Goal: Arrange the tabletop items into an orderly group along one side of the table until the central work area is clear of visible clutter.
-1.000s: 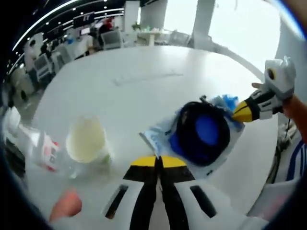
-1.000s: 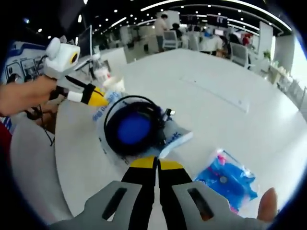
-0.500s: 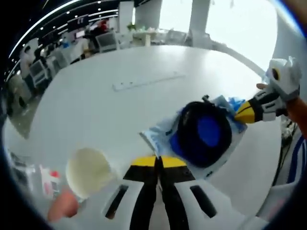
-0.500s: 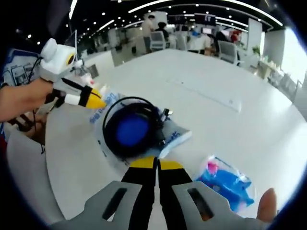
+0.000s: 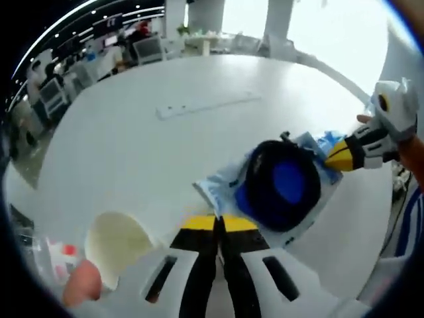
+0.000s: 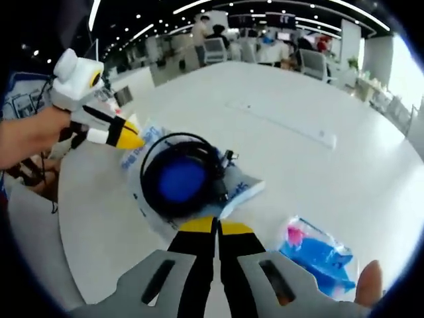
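I look across a wide white tabletop with rounded edges, an office of desks and chairs behind it; near one curved edge lies a clear plastic bag holding a coiled black cable around a blue disc; in the left gripper view, a pale cream cup sits by the near edge, with a blurred red-and-white item beside it; in the right gripper view, a small blue and pink packet lies close to the near edge, apart from the bag; my left gripper has its yellow-tipped jaws pressed together, gripping nothing, just short of the bag; my right gripper is likewise closed and empty beside the bag.
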The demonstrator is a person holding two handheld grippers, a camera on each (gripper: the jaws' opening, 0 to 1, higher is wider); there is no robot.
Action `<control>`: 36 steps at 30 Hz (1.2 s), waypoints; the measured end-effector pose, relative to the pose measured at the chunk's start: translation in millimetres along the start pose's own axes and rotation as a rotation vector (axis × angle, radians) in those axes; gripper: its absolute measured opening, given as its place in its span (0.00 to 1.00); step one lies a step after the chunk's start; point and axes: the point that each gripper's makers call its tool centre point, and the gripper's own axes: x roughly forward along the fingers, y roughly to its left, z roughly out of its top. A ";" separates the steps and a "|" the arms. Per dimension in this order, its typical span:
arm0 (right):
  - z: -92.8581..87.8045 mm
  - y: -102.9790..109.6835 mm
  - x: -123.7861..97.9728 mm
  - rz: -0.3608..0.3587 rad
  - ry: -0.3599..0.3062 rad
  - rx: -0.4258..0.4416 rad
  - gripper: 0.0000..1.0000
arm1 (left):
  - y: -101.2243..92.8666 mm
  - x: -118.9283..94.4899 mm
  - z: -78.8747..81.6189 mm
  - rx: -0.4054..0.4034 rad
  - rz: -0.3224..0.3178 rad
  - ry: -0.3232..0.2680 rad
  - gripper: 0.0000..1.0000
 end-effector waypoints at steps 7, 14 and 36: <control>-3.9 -1.3 3.2 0.005 0.012 0.008 0.02 | -0.3 7.1 -4.6 -0.003 0.005 0.020 0.00; -9.4 -2.2 9.2 0.005 0.032 -0.002 0.02 | 0.5 12.8 -8.7 0.011 0.008 0.038 0.00; -22.1 -7.3 17.5 -0.020 0.055 0.000 0.04 | 6.2 23.0 -19.6 0.067 0.036 0.060 0.02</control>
